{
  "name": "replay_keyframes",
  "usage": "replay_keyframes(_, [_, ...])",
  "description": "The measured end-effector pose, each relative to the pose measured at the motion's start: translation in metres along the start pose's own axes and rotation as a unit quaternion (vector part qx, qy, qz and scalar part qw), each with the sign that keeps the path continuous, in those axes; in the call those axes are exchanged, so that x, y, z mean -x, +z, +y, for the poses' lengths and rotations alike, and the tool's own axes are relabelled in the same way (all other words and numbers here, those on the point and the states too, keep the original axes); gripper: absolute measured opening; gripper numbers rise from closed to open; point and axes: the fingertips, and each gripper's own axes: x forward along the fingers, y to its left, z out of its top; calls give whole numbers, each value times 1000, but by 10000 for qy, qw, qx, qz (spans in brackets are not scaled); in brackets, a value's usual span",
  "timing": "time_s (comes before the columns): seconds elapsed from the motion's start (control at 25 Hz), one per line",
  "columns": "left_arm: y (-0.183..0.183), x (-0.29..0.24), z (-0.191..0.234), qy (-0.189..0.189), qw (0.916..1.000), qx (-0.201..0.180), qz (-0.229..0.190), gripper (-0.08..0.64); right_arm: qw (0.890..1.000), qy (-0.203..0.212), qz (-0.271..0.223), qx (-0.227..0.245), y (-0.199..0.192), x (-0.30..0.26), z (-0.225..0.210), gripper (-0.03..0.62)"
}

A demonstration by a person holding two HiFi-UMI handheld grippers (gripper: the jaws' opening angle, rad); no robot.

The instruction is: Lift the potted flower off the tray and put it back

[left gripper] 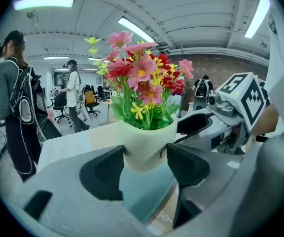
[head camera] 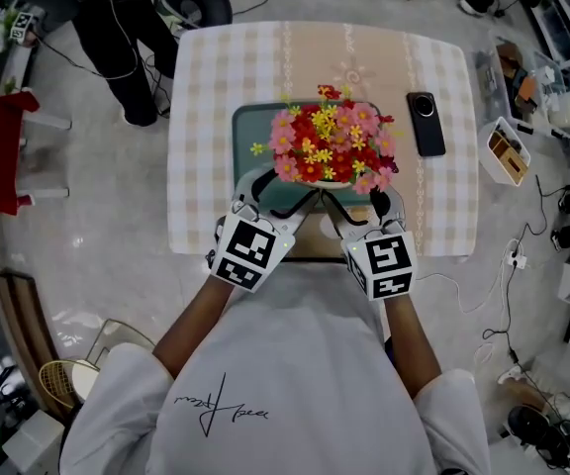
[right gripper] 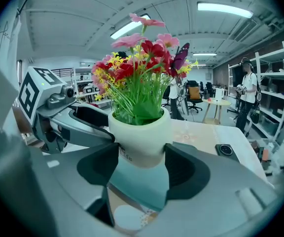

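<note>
Pot (left gripper: pixel 147 142) stands upright over the tray's (head camera: pixel 248 132) near edge, dead ahead of me. Left tongs (left gripper: pixel 145 164) pinch its sides, and right tongs (right gripper: pixel 141 166) pinch it too, angling in from either flank, neither nearer. I can't tell whether its base touches the tray.

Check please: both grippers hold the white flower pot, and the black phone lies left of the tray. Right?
No. The head view shows the phone right of the tray. The left gripper and right gripper both hold the white flower pot.
</note>
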Motion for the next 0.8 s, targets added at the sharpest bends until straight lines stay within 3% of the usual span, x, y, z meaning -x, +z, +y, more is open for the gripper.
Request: replay_keyframes(0.8, [2,-51,12,71,9991,332,249,273,9995,206,236,-46,-8,-27,-46,299])
